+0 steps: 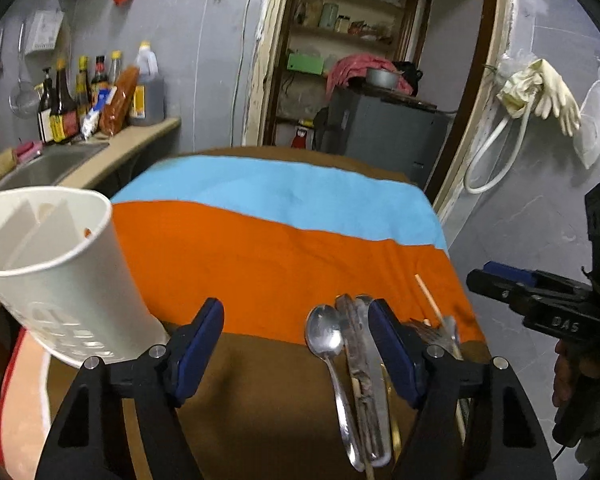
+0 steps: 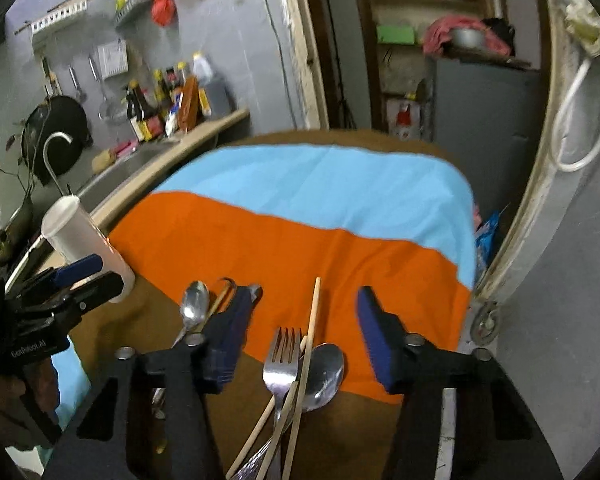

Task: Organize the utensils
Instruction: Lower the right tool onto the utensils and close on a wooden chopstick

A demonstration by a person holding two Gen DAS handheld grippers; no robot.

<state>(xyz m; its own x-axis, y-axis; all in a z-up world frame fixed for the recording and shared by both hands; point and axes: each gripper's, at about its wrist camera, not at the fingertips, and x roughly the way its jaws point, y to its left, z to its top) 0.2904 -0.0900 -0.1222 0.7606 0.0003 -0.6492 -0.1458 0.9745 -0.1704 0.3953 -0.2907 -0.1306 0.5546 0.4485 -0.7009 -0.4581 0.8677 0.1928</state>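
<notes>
Your left tool hangs with its blue pads apart and nothing pressed between them; a spoon and a dark-handled knife lie on the table just inside its right pad. Your right tool is likewise open, gripping nothing, with a fork, a second spoon and wooden chopsticks lying between its pads. All the cutlery sits near the table's near edge, where the brown cloth meets the orange band. The white utensil holder stands at the near left corner.
</notes>
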